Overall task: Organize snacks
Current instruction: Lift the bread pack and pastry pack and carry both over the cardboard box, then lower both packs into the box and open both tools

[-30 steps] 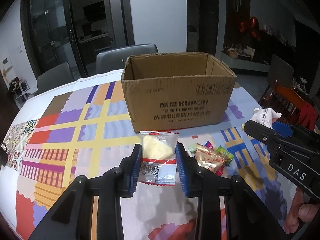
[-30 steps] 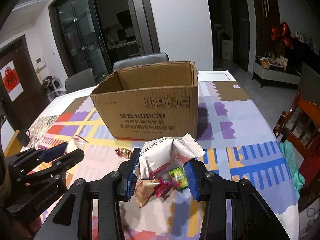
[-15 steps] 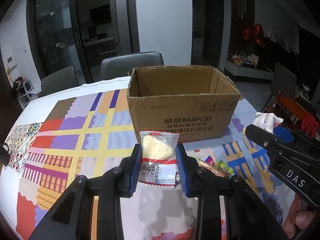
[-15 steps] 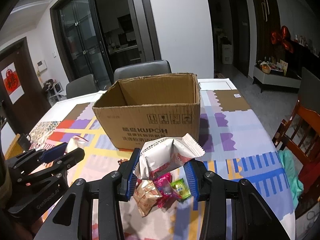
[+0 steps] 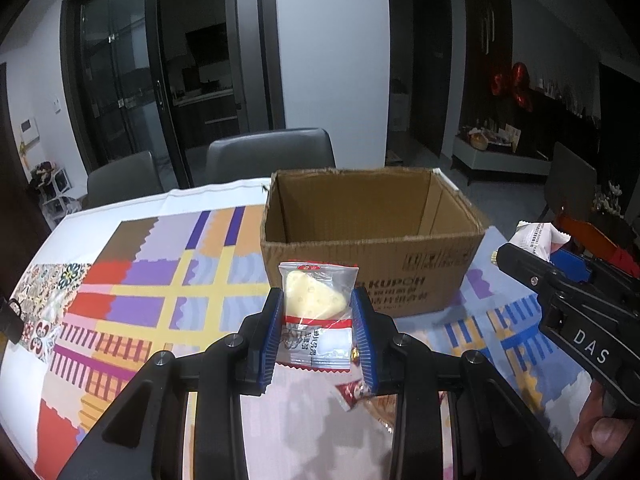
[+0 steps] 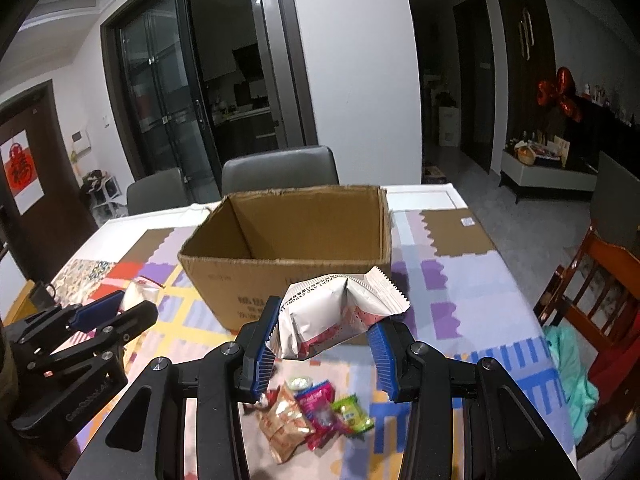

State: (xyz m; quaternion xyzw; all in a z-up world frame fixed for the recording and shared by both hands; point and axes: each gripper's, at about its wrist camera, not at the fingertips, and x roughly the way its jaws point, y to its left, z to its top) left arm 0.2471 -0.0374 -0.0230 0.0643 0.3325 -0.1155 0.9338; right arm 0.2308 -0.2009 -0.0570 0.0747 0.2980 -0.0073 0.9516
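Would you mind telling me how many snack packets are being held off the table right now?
2. The clear cheese-wedge packet sits between the left gripper's fingers; the white crinkled packet is in the right gripper. Others lie on the table.

box [image 5: 372, 280]: brown cardboard, dark print | desk cloth [image 5: 160, 280]: patchwork of yellow, lilac, red, orange, blue stripes | left packet [image 5: 316, 316]: clear, red-white label, pale yellow wedge | right packet [image 6: 340, 312]: white, red print | loose snacks [image 6: 316, 408]: tan, pink, green | jaws: blue ribbed pads on black | chairs [image 6: 280, 172]: grey
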